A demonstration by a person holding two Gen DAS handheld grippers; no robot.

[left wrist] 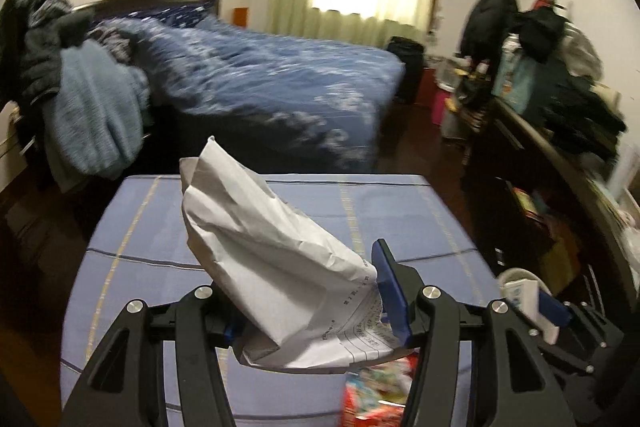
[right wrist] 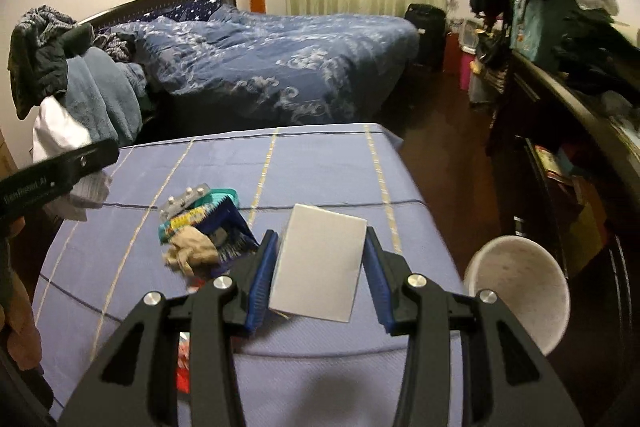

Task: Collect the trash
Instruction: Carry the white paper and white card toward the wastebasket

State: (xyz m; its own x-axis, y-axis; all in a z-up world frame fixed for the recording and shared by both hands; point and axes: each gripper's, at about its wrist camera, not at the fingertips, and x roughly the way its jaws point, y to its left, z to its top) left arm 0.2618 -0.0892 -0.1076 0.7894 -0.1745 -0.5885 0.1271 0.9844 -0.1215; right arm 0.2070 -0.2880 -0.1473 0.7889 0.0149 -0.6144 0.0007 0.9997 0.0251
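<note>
My left gripper (left wrist: 316, 307) is shut on a large crumpled sheet of white paper (left wrist: 264, 251) and holds it above the blue-clothed table (left wrist: 420, 219). A red snack wrapper (left wrist: 376, 395) lies under it. My right gripper (right wrist: 320, 267) is shut on a small white box (right wrist: 320, 267) above the table (right wrist: 320, 163). A pile of trash lies to its left: a blister pack (right wrist: 184, 201), colourful wrappers (right wrist: 208, 223) and a crumpled brown tissue (right wrist: 188, 251). A white waste bin (right wrist: 520, 287) stands off the table's right edge. The left gripper's body (right wrist: 56, 179) shows at the far left.
A bed with a blue quilt (right wrist: 272, 59) stands behind the table. Clothes hang over a chair (right wrist: 80, 83) at the left. A dark cabinet heaped with clothes (right wrist: 580, 75) lines the right wall. Dark wooden floor (right wrist: 448, 131) lies between.
</note>
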